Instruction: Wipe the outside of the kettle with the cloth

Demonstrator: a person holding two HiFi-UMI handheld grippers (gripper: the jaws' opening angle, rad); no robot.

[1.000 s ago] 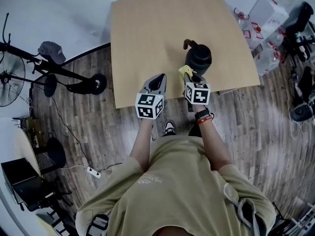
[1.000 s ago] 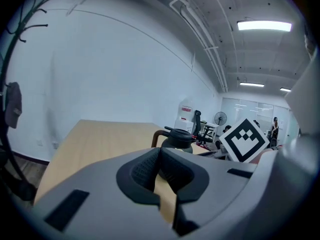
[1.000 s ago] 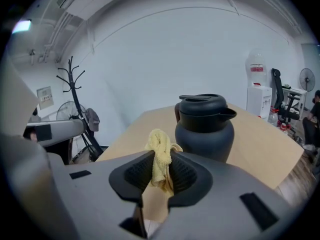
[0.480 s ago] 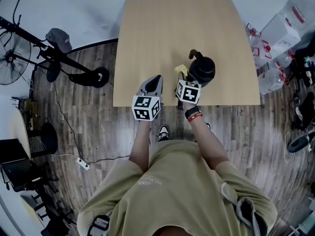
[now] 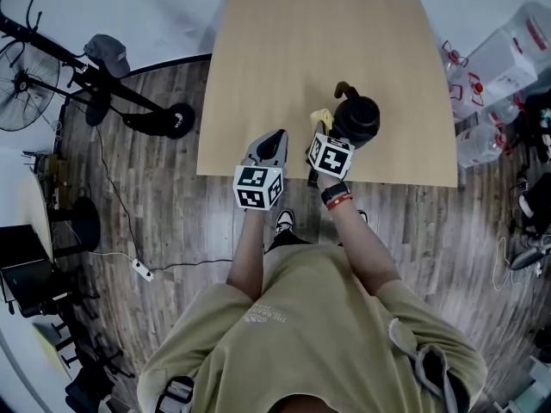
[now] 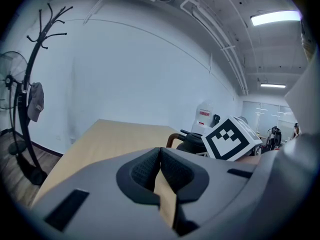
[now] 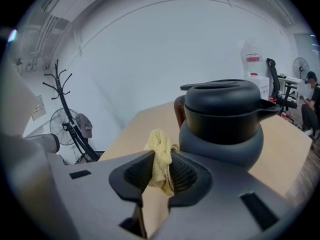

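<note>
Just beside kettle, cloth (yellow)

An office-like workroom, perhaps a lab — strip lights and bare ceiling pipes overhead, a plank floor, white walls, a coat stand with a cap, a standing fan, water jugs and an office chair beyond a plain table.

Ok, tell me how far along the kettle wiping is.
Done: the right gripper is shut on the yellow cloth. In hand: the cloth is held beside the kettle; contact is unclear. To do: wiping the outside. The left gripper is shut and empty.
</note>
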